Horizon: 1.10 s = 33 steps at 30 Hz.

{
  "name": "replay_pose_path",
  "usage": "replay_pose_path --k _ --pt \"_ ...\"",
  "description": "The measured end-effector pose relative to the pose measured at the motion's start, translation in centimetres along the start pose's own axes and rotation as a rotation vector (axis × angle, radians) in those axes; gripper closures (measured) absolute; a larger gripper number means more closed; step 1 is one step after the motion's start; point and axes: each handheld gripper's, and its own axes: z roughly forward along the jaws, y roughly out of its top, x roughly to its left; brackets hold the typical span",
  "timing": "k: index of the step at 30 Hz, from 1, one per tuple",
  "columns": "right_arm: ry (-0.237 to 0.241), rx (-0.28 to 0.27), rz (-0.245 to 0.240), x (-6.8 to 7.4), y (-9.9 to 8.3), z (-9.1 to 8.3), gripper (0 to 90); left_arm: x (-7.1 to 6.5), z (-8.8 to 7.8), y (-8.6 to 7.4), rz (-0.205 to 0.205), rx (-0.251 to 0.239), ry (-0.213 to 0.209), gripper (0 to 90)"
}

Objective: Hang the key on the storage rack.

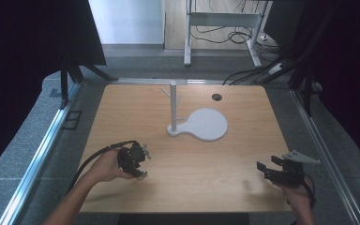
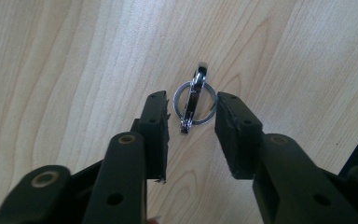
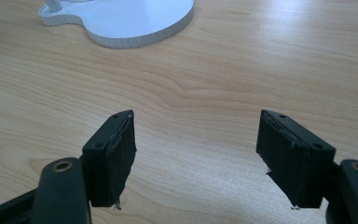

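Straddling a key ring (image 2: 194, 102) that lies flat on the surface (image 2: 74, 56), the left tongs (image 2: 192, 122) sit released, pads not yet touching metal. The ring and its clip are thin and low, so the pads may slide over the top or pinch one edge and flick it away. Pressing lower risks scraping the wood. The right tongs (image 3: 196, 154) rest wide apart and empty, near the white stand (image 3: 121, 21), too far off to steady anything.
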Motion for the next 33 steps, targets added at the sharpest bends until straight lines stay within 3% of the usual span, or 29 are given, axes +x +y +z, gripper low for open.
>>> replay_pose_path --k 8,19,28,33 --pt "0.0 0.002 -0.001 0.0 0.0 0.1 28.8 -0.1 0.7 0.2 0.008 0.018 -0.01 72.9" --pt "0.0 0.007 -0.002 0.0 -0.1 0.1 28.8 -0.2 1.6 0.6 0.02 0.041 -0.01 74.9" --pt "0.0 0.008 -0.002 0.0 -0.1 0.1 28.8 -0.2 2.1 0.5 0.016 0.046 -0.008 82.9" --pt "-0.001 0.012 0.0 0.0 -0.1 0.2 28.8 -0.1 2.4 0.5 0.019 0.054 -0.01 82.5"
